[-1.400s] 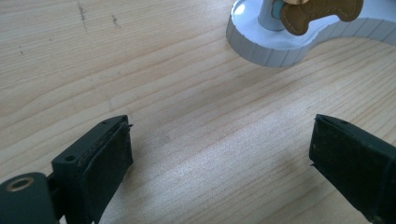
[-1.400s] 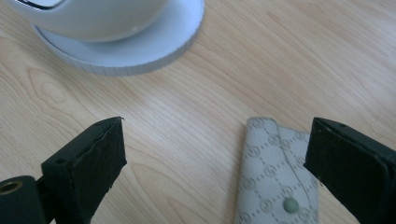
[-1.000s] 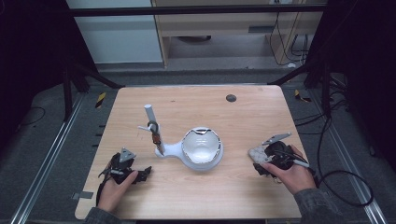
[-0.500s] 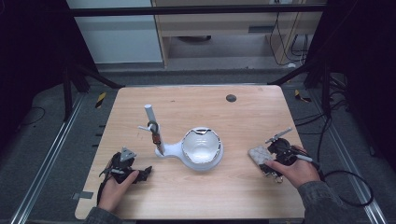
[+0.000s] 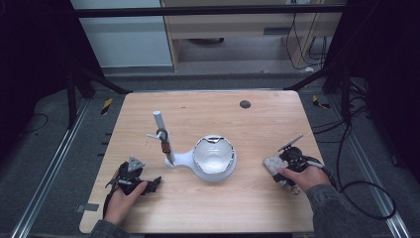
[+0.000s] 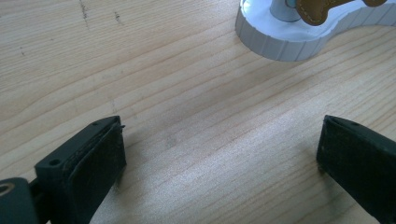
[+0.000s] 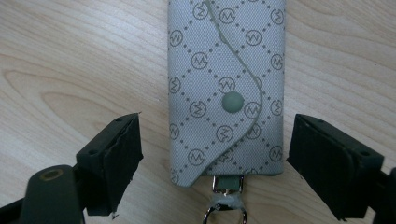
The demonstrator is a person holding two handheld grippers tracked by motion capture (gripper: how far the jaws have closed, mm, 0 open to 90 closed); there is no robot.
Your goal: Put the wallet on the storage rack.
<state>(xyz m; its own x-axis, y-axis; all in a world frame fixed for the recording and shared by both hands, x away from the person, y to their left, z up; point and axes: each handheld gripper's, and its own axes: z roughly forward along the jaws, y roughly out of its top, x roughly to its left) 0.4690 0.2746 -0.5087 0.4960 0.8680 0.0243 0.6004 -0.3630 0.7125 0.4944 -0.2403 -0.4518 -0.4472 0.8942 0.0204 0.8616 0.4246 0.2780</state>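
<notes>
Bench evenly lit from above; surroundings fall to near-black. High view soft, low detail. Both gripper views sharp, with faint shadows under the tongs.

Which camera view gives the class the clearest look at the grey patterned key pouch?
The right gripper view: the key pouch lies flat between the open right gripper, showing its pattern, snap and metal ring. In the high view it is a small pale patch by the right hand.

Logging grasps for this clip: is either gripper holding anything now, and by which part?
Nothing is held. The right gripper is open astride the grey key pouch, not touching it; the left gripper is open over bare table.
</notes>
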